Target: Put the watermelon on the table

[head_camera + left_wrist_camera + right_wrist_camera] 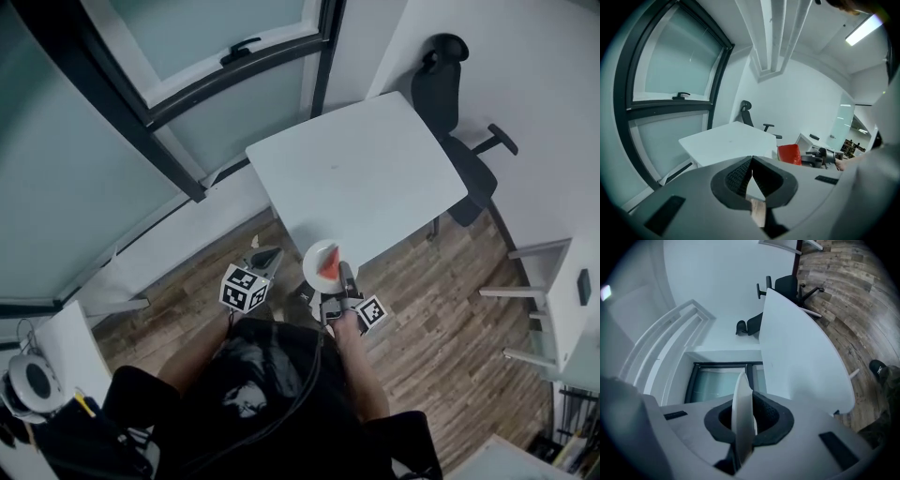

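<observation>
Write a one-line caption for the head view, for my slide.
From above: the right claw holds a white plate bearing a watermelon slice near the white table corner.

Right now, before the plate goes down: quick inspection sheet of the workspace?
Surface: white table, bare but for one small mark.
Job's things: watermelon slice on a white plate, carried at the table's near corner.
Clutter: nothing seen on the table.
Grippers: right tool shut on the plate's rim; left tool shut, empty.
Cables: what looks like a dark cord down the person's front.
Surroundings: black office chair behind the table, window, wooden floor.
</observation>
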Action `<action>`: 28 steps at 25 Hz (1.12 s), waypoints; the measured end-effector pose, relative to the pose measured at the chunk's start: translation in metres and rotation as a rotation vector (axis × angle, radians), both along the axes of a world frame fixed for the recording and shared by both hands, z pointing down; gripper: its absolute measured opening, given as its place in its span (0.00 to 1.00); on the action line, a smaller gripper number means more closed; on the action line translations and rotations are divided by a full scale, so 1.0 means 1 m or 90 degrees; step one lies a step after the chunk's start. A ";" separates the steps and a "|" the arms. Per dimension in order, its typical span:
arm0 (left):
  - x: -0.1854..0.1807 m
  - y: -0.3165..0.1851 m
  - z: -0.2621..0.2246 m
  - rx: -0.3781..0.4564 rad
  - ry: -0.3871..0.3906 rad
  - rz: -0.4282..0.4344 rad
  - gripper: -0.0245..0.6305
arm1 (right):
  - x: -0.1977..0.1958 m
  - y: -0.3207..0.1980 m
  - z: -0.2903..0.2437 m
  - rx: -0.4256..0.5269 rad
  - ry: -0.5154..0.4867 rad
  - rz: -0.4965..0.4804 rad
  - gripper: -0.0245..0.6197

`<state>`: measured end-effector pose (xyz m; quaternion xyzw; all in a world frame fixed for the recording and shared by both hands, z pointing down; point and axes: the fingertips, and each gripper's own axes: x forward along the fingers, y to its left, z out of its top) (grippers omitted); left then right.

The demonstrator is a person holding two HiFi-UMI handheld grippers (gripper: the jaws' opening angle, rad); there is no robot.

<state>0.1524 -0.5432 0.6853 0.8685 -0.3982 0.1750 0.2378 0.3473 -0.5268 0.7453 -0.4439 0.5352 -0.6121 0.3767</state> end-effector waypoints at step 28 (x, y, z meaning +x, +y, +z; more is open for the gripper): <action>-0.062 -0.087 0.084 -0.206 -0.023 -0.007 0.05 | 0.056 -0.182 0.146 -0.290 0.516 -0.083 0.23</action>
